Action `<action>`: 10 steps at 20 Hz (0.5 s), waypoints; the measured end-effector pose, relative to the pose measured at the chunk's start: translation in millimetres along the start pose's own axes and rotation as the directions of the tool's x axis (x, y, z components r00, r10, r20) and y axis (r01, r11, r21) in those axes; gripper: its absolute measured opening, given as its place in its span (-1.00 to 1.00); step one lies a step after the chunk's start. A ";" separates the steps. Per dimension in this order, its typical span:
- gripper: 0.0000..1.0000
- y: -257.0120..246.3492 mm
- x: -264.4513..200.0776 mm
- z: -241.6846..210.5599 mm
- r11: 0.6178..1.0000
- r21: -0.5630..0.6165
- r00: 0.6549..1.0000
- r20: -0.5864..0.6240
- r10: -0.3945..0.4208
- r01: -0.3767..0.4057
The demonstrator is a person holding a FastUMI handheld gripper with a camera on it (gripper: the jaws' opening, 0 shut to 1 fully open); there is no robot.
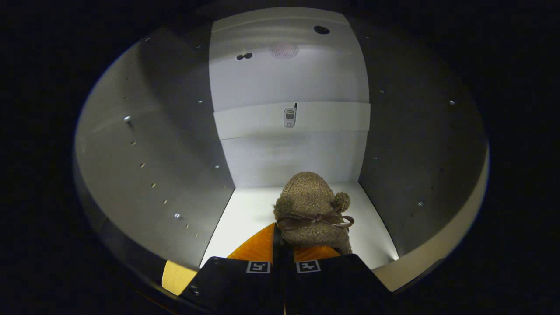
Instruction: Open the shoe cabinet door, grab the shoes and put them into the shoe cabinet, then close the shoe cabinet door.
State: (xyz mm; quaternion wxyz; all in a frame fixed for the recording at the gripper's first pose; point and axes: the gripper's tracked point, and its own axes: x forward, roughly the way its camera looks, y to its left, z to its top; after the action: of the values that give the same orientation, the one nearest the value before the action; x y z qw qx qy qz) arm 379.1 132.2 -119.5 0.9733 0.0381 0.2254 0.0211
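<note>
I am looking into the open shoe cabinet [153, 144], with its grey side walls and white back panel. A brown fuzzy shoe [308, 205] with a dark ribbon bow and a small pom-pom lies toe-first over the cabinet's white floor [245, 214], just ahead of my fingers. My gripper [280, 234] has its orange fingers [256, 249] drawn close together, pinching the shoe's near edge. The shoe's heel end is hidden behind the right finger. I cannot tell whether the sole rests on the floor or hangs just above it.
Rows of shelf-pin holes run down both side walls. A white cross strip [332, 118] on the back panel carries a small grey device [289, 117]. The cabinet's pale front edge [442, 245] curves along the right. Floor space lies open left of the shoe.
</note>
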 end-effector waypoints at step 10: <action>-0.87 -7.3 70.5 -21.8 0.997 -0.036 0.995 -0.075 -0.066 0.063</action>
State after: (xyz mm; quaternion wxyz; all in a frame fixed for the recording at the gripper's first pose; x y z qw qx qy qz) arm 432.9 130.4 -170.4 0.9647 0.0138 0.2631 -0.0051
